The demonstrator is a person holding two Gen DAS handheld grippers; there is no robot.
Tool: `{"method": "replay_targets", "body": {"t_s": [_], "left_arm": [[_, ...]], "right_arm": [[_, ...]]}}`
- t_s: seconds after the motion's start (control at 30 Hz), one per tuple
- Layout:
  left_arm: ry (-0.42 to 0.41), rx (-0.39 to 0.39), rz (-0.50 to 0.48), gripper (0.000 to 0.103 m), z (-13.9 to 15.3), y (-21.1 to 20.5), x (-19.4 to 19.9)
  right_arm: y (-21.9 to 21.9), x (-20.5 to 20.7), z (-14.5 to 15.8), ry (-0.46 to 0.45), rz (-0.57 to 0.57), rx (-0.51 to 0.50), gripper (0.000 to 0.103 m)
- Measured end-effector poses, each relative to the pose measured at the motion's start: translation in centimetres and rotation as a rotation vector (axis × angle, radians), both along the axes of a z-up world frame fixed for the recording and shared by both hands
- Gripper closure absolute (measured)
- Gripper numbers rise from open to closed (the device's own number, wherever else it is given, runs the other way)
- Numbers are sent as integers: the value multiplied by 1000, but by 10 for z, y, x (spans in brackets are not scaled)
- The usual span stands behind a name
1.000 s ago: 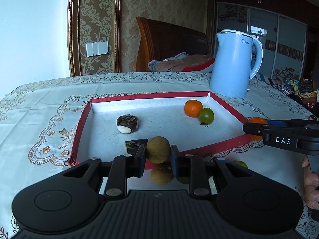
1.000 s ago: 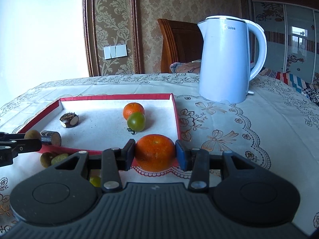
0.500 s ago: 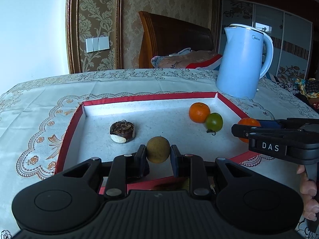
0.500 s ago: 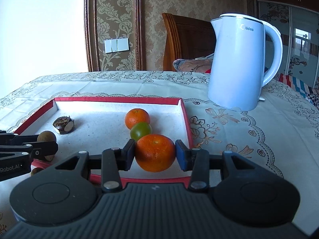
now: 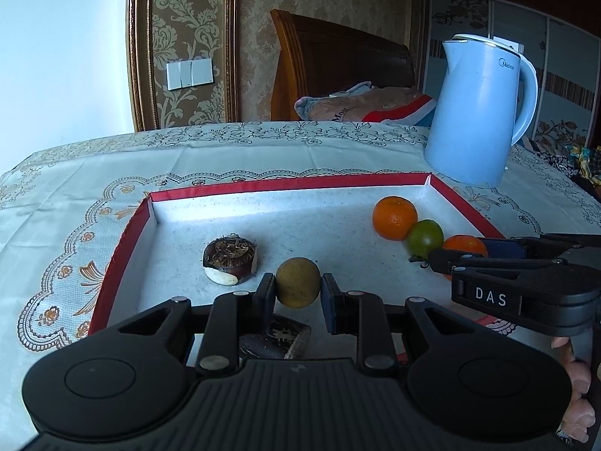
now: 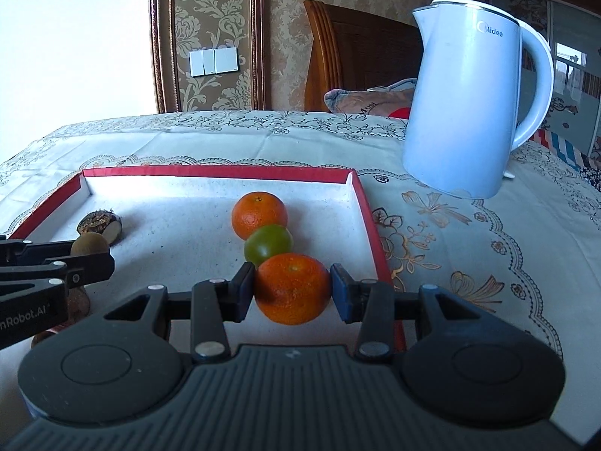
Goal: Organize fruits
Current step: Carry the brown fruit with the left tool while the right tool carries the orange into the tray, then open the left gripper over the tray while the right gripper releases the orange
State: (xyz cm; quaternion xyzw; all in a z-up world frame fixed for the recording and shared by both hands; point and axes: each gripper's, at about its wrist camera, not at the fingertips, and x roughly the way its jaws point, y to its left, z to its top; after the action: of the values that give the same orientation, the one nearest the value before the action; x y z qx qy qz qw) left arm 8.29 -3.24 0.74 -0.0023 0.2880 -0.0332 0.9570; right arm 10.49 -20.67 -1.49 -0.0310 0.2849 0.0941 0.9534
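Both your grippers hang over the red-rimmed tray [image 5: 124, 233], each loaded. Your left gripper [image 5: 298, 287] is clamped on a brown round fruit [image 5: 298, 282], just this side of the dark cut fruit [image 5: 230, 260] lying on the tray floor. Your right gripper [image 6: 292, 288] is clamped on an orange mandarin [image 6: 292, 288], directly behind a green fruit [image 6: 268, 245] and a second mandarin [image 6: 259, 214], the three forming one line running away from you (the held one looks to touch the green fruit, though the view cannot settle it).

The coming set-down, as judged here, turns on that line: the free spot for the mandarin lies straight below and on the near side of the green fruit, so the right hand is the nearer for it, while the brown fruit belongs on the left with the dark pieces.

How high either fruit sits above the tray floor is hard to read. Another dark piece [image 5: 276, 334] is half hidden under the left gripper's body, and the tray's near rim is cut off in both views. A blue kettle [image 6: 465, 101] stands well behind.
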Motion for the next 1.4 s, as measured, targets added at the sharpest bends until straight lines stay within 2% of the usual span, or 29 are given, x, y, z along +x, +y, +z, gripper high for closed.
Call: {"method": "replay_targets", "body": {"t_s": [0.2, 0.5, 0.67, 0.83, 0.9, 1.0, 1.13, 1.2, 1.23, 1.27, 1.33, 1.4], "left_arm": [[15, 8, 20, 78, -3, 0, 11], [70, -26, 67, 78, -10, 10, 36], [57, 6, 76, 78, -14, 5, 40], [63, -36, 79, 78, -13, 11, 42], [62, -49, 83, 78, -13, 13, 42], [61, -64, 87, 77, -13, 14, 41], [58, -63, 86, 77, -14, 13, 40], [55, -53, 84, 74, -14, 12, 39], [54, -51, 80, 68, -14, 12, 38], [53, -50, 74, 50, -14, 11, 38], [30, -43, 90, 29, -12, 10, 34], [-16, -37, 105, 27, -9, 11, 28]], "right_arm": [[1, 8, -1, 6, -17, -3, 62], [9, 32, -3, 29, -34, -12, 62], [14, 38, -2, 27, -33, -18, 62], [12, 37, -2, 27, -30, -3, 61], [12, 34, -1, 15, -25, -8, 49], [14, 29, 1, -18, -28, -24, 39], [12, 24, 4, -32, -30, -16, 30], [11, 23, 4, -40, -39, -13, 24], [10, 22, 4, -43, -42, -13, 23], [9, 22, 4, -44, -41, -12, 21], [8, 21, 4, -50, -48, -16, 19], [7, 18, 4, -57, -45, -15, 14]]}}
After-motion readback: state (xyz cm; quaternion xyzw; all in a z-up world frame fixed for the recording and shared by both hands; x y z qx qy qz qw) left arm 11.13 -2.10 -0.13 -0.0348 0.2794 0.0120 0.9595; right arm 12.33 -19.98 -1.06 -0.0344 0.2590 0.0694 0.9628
